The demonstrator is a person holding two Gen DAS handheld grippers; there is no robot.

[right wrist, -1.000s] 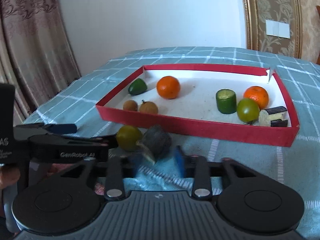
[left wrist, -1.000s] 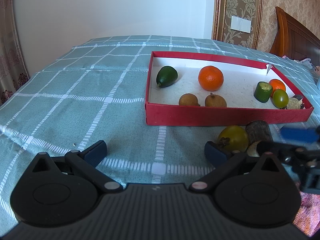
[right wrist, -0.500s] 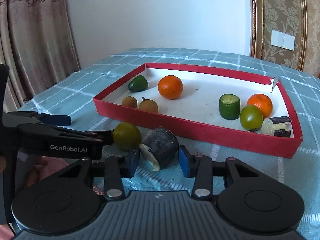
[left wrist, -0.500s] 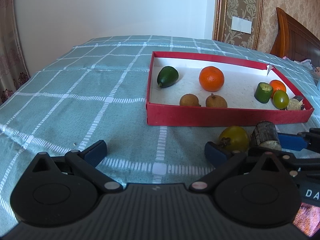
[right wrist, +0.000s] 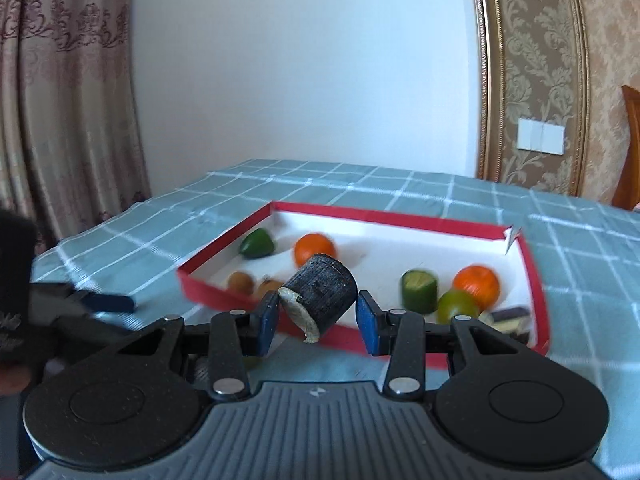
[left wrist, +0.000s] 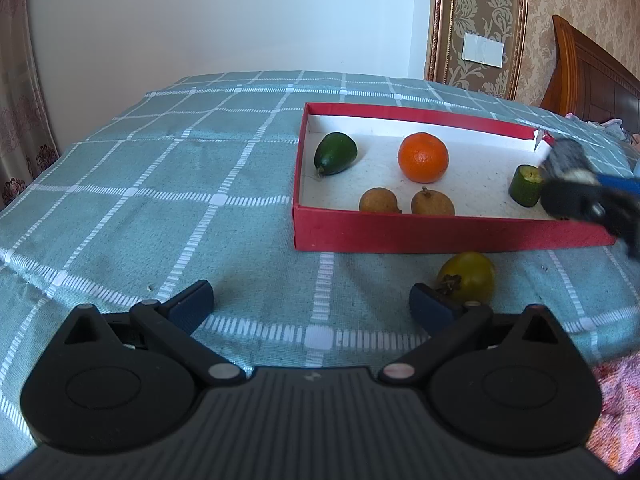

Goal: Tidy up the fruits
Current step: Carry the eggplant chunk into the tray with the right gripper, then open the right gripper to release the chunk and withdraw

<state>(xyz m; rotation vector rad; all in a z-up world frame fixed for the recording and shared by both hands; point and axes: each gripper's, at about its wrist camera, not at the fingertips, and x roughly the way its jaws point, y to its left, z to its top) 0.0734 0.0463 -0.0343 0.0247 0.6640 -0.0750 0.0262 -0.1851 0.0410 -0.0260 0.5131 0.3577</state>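
Carrying a dark cylindrical piece (right wrist: 320,296) with a pale cut end, the right gripper (right wrist: 317,321) pinches it between its blue pads (right wrist: 267,322), clear of the cloth. From the left wrist view it sits above the right end of the red tray (left wrist: 440,234), near the green cylinder (left wrist: 527,185). The piece sits tilted in the grip, cut face down and toward the camera.

Judgement: the step in hand is placing this piece in the tray. Bare tray floor shows in the middle, between the large orange (left wrist: 423,157) and the green cylinder; the right corner is crowded with another orange (right wrist: 477,286), a green round fruit (right wrist: 458,306) and dark slices (right wrist: 510,316). Lower over the bare floor, clear the red wall, and release only once low, since a cylinder may roll.

The left gripper (left wrist: 311,300) rests low with fingers spread wide and holding nothing; the yellow-green fruit (left wrist: 467,276) lies on the checked cloth (left wrist: 160,200), just beside its right fingertip (left wrist: 434,307), outside the tray
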